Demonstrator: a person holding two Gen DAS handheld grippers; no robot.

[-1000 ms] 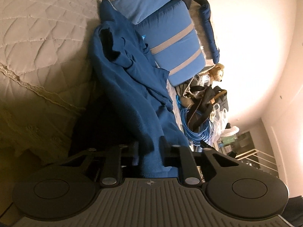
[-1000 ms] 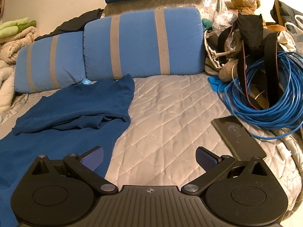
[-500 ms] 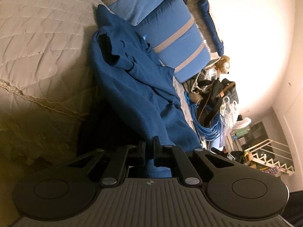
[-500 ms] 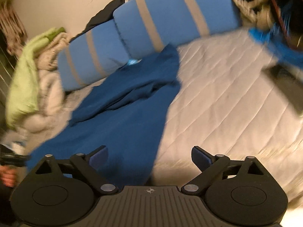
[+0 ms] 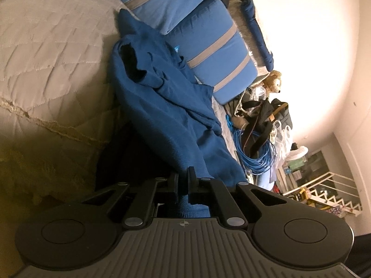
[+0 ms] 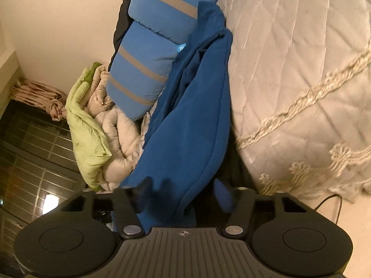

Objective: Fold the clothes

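Left wrist view: left gripper (image 5: 183,180) clamped on hem of blue sweatshirt (image 5: 171,115), draped off quilted bedspread (image 5: 46,53) edge toward blue pillows (image 5: 208,53); right gripper (image 6: 183,193) half-wide, jaws just been closing, sweatshirt edge (image 6: 192,125) between pads, not yet pinched; blurred.

Navy garment (image 5: 176,125), blue pillows (image 5: 215,53) (grey-striped), beige diamond-quilted bedspread (image 5: 53,46).

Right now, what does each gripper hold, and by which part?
Left gripper: shut on the blue garment, at its near hem. Right gripper: jaws have just been closing around the same garment's edge; no grip yet.
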